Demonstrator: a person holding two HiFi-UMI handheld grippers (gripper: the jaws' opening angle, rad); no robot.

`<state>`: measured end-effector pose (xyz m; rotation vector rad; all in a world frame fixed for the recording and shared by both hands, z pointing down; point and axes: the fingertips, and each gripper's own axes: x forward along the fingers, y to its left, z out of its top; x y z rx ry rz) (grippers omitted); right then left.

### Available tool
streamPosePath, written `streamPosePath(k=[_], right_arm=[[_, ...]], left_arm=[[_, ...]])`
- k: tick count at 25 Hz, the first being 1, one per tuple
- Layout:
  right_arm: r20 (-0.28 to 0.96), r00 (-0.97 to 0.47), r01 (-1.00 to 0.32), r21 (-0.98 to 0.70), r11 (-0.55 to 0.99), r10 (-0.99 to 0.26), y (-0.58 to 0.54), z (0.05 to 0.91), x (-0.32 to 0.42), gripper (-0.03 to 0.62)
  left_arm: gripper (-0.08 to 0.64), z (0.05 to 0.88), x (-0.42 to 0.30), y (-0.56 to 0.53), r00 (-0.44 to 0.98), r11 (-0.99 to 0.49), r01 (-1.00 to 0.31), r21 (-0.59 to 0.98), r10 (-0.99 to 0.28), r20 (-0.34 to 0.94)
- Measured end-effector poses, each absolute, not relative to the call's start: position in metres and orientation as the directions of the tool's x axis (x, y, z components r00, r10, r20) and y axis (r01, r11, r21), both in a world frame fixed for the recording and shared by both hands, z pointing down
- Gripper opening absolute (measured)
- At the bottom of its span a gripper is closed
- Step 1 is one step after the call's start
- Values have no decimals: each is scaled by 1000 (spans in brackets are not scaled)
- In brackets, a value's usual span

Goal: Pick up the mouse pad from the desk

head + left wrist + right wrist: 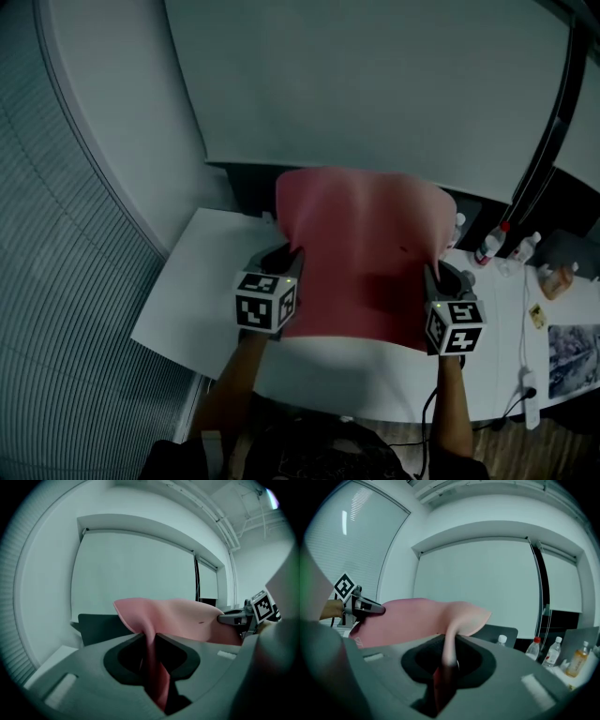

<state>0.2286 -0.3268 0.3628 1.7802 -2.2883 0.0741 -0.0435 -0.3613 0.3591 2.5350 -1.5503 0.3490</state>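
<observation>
Pink mouse pad [361,262], held above white desk [197,314], left edge clenched in left tongs [291,256], right edge clenched in right tongs [433,273], sheet bowed between them, seemingly clear of desk surface.

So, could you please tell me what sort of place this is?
Probably an office or meeting room: a long white desk, slatted window blinds along one side, and drink bottles standing on the desk.

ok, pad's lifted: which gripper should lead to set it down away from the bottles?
Left, probably. Both clamp opposite edges of the mouse pad, but the left gripper holds the side away from the bottles; the right gripper is nearer them.
</observation>
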Motion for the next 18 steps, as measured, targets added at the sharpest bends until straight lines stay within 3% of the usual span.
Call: streamPosePath(k=[18], right_arm=[[29,-176,-970,166,178,-984,-321,285,235,67]], left_arm=[[83,271,-37,-358,438,-442,-895,-56,-896,73]])
